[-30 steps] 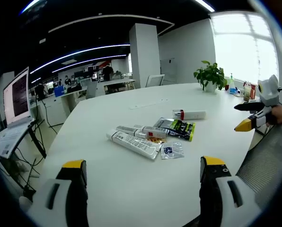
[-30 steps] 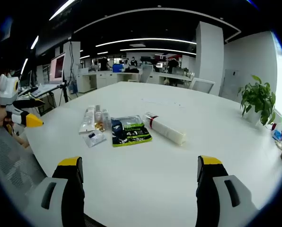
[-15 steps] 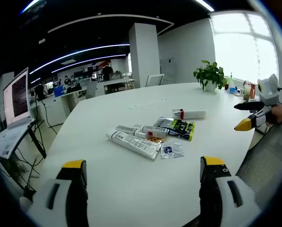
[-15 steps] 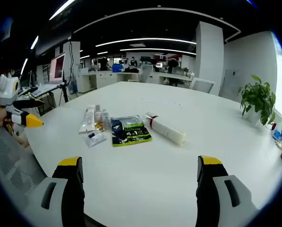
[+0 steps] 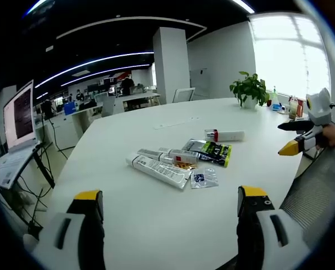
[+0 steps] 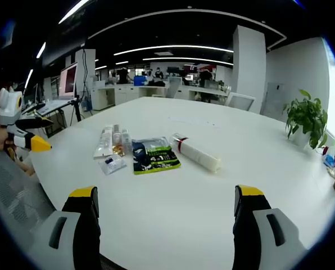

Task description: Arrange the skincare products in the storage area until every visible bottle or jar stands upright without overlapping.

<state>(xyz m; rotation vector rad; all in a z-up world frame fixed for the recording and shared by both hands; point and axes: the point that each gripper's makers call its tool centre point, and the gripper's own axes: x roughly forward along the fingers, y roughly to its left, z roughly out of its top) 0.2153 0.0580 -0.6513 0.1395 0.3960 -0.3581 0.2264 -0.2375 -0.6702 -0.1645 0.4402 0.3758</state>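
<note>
Start of arranging: I hold my left gripper and right gripper released, empty, well short of the flat-lying tubes; next, I'd reach in and stand one up.

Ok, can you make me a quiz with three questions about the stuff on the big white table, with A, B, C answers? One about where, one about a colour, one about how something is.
1. Where does the white bottle with the red band lie?
A. beside the dark green packet
B. under the potted plant
C. on the laptop

2. What colour are the tips of the right gripper?
A. blue
B. yellow
C. pink

3. How is the long white tube resting?
A. standing upright
B. held in a gripper
C. lying flat on the table

Answers: 1 A, the two lie side by side mid-table. 2 B, both jaw ends are yellow. 3 C, it lies on its side, with both grippers open and away from it.
</note>
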